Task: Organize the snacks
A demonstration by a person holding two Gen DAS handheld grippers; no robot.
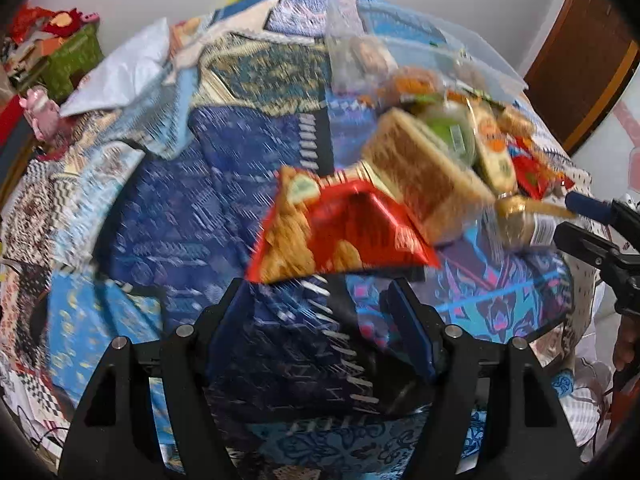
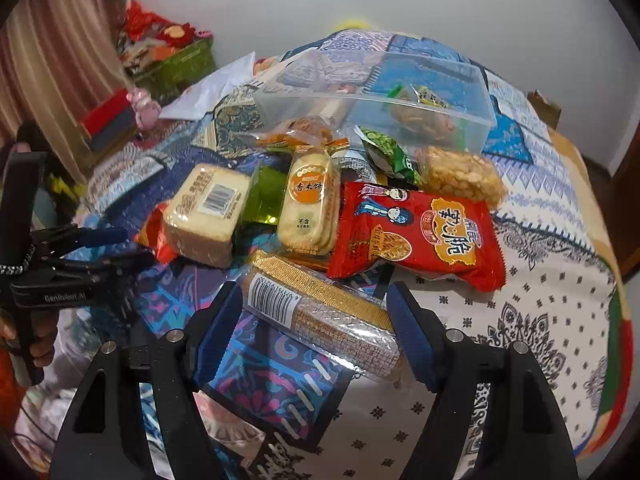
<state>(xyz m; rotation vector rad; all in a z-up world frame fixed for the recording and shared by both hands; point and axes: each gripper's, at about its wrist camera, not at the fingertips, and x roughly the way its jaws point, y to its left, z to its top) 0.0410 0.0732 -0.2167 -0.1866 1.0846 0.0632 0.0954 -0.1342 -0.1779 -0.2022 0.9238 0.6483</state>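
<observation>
The right gripper has its jaws spread on either side of a gold-edged wafer pack, which lies on the patchwork-covered worktop between them. Just beyond sit a red snack bag and a clear plastic bin. The left gripper hovers with jaws spread, empty, near a red biscuit bag.
</observation>
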